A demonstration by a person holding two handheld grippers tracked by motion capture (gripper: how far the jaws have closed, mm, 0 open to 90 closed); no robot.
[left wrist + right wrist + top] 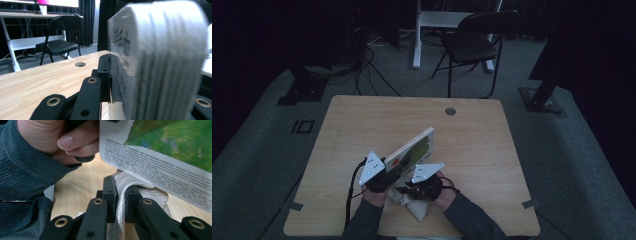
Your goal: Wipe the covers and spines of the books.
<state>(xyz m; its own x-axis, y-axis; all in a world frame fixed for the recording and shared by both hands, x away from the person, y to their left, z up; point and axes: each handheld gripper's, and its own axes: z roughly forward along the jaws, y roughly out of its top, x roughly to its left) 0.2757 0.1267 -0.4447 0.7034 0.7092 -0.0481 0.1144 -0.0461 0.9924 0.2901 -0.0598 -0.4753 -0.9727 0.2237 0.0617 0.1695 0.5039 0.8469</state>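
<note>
A flat white pack (414, 149) with a green picture on its face stands tilted on the wooden table (362, 125), its far end raised. My left gripper (387, 174) is shut on its near end. In the left gripper view the thick, layered white pack (155, 62) sits between the jaws of my left gripper (150, 85). My right gripper (413, 188) is just right of it and low, shut on a fold of white quilted cloth (150, 195) pinched between the pads at my right gripper (121, 192). The cloth (416, 209) lies bunched at the table's near edge. The pack's printed face (162, 150) hangs above it.
A round cable hole (450, 111) sits near the table's far edge. Beyond the table stand a black folding chair (472, 42) and a white desk leg (417, 35), with cables (367, 65) on the floor. The person's left hand (62, 142) is close by the right gripper.
</note>
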